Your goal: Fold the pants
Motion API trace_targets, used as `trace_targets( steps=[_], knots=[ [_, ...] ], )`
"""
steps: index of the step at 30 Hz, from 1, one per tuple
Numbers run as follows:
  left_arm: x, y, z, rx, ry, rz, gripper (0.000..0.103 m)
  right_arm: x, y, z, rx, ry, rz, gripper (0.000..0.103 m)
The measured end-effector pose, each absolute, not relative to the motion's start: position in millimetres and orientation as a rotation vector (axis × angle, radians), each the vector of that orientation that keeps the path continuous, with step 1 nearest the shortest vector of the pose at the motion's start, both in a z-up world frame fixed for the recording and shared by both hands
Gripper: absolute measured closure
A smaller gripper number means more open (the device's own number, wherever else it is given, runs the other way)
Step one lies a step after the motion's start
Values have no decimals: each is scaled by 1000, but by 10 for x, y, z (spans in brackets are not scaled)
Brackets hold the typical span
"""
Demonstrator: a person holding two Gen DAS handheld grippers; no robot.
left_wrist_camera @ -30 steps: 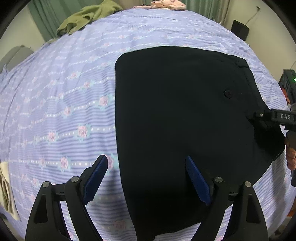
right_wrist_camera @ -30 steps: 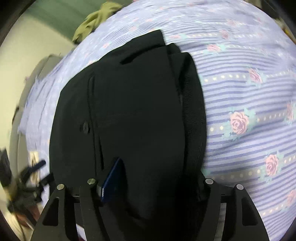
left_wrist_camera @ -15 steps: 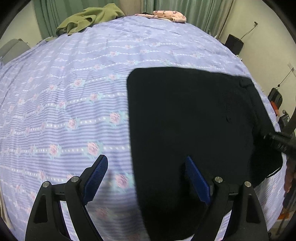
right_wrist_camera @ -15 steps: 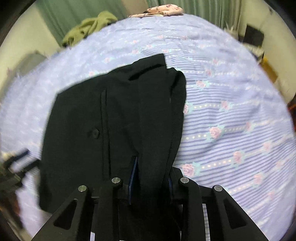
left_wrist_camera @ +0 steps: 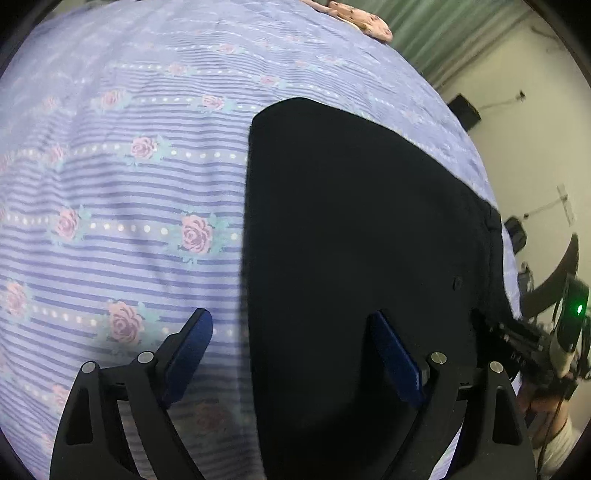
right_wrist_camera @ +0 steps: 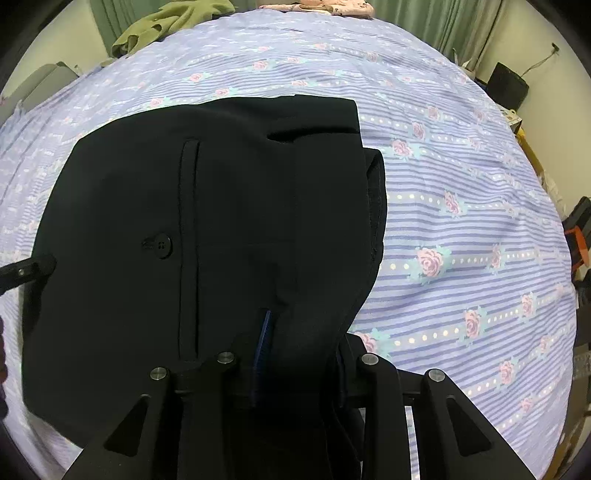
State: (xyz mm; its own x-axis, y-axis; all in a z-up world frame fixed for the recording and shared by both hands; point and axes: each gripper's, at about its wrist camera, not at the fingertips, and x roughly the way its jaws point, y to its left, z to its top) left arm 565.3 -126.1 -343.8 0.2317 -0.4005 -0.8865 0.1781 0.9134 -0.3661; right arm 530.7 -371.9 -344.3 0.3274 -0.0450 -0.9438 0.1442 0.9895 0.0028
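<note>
My left wrist camera looks steeply down along the left gripper (left_wrist_camera: 291,354), close above the bed with its lilac striped, rose-printed sheet (left_wrist_camera: 122,192); the folded black fabric pants (left_wrist_camera: 351,240) fill the right half of the frame. My right wrist camera, on the right gripper (right_wrist_camera: 299,354), also tilts steeply down, close over the same pants (right_wrist_camera: 166,229) at centre left. Both views share the pants, the sheet (right_wrist_camera: 461,221) and the green curtain (left_wrist_camera: 439,33) at top.

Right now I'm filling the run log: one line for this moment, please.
stage: mid-fold | right hand-held gripper: shut on black pants waistband end | left hand-held gripper: open, straddling pants edge | surface: striped bedspread
</note>
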Motion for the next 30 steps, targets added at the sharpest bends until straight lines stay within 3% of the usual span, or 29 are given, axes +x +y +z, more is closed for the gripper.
trace_targets(
  steps=[6, 8, 11, 15, 17, 22, 24, 28, 30],
  knots=[
    [5576, -1393, -3409, -318, 1311, -486, 16, 5148, -3807, -3432, 99, 1226, -125, 74],
    [5544, -1433, -3329, -360, 1309, -508, 24, 5092, -3768, -3441, 101, 1225, -124, 74],
    [5499, -1341, -3174, -493, 1252, -595, 25, 5072, -3776, -3461, 106, 1227, -125, 74],
    [5592, -1264, -3436, -507, 1309, -543, 33, 5074, -3815, -3493, 97, 1225, -138, 74],
    [5653, -1277, -3620, -511, 1364, -515, 42, 5078, -3784, -3493, 92, 1222, -142, 74],
    [5705, -1409, -3681, -505, 1364, -492, 42, 5108, -3794, -3513, 120, 1222, -146, 72],
    [5704, -1445, -3667, -499, 1368, -459, 48, 5126, -3848, -3536, 171, 1219, -154, 71],
    [5619, -1546, -3451, -429, 1339, -421, 75, 5112, -3932, -3515, 272, 1208, -160, 71],
    [5552, -1593, -3261, -328, 1293, -418, 82, 5082, -3941, -3432, 298, 1205, -151, 76]
  ],
)
